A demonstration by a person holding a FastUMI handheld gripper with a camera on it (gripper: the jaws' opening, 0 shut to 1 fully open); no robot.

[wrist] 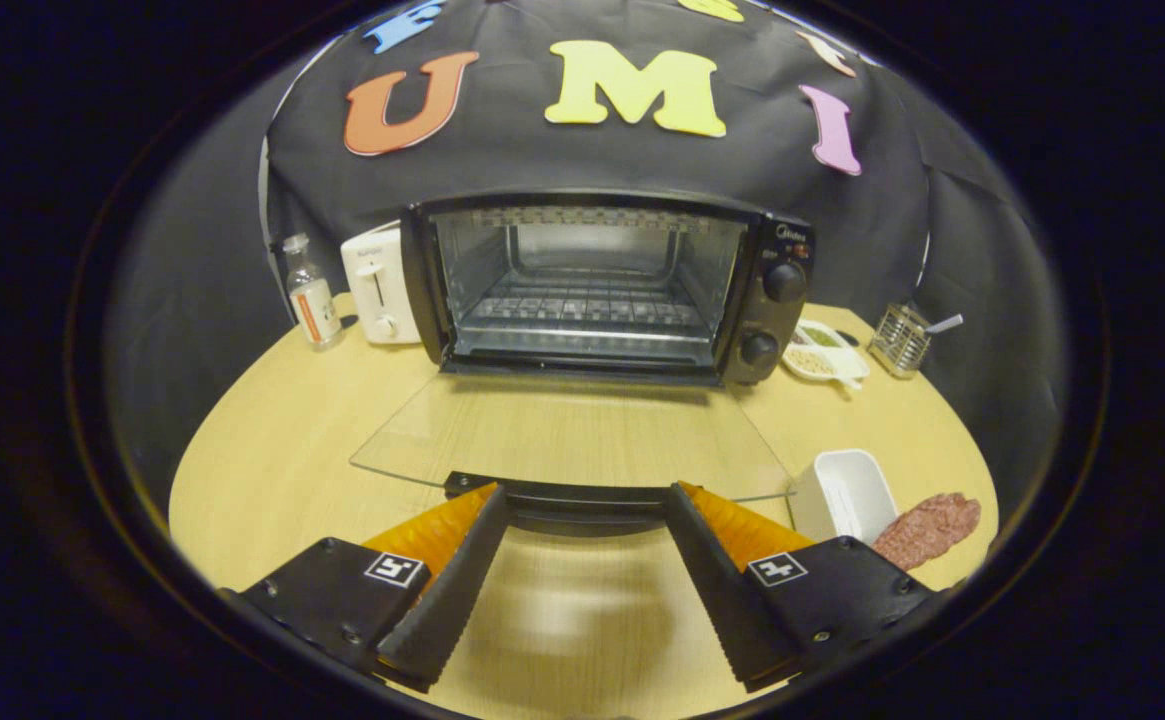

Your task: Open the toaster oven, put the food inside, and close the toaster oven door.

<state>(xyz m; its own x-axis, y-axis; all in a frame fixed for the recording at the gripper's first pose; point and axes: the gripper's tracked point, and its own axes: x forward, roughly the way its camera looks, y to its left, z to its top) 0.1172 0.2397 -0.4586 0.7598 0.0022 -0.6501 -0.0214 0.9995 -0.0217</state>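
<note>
Fingers of the gripper [582,500] are standing wide apart and holding nothing, their tips lying just at the handle [572,497] on the outer edge of the door [572,435]; whether they are touching it I cannot tell.

That glass door is lying folded all the way down, flat over the table [272,470], so the oven [592,290] is gaping open beyond it, with its bare wire rack [582,310] showing inside. Opening, then, is looking finished.

Loading is looking not yet begun. What I am taking for the food, a reddish slab of meat [927,528], is resting on the table off to the right of the right finger, just beside a small white tub [847,495], well apart from the oven mouth. By my reckoning, what is waiting is swinging over to the meat, closing on it, carrying it onto the rack, and then lifting the door shut by its handle.

Standing around the oven are a toaster [379,285] and a bottle [311,292] to its left, and a dish [822,352] and a wire holder [899,340] to its right.
</note>
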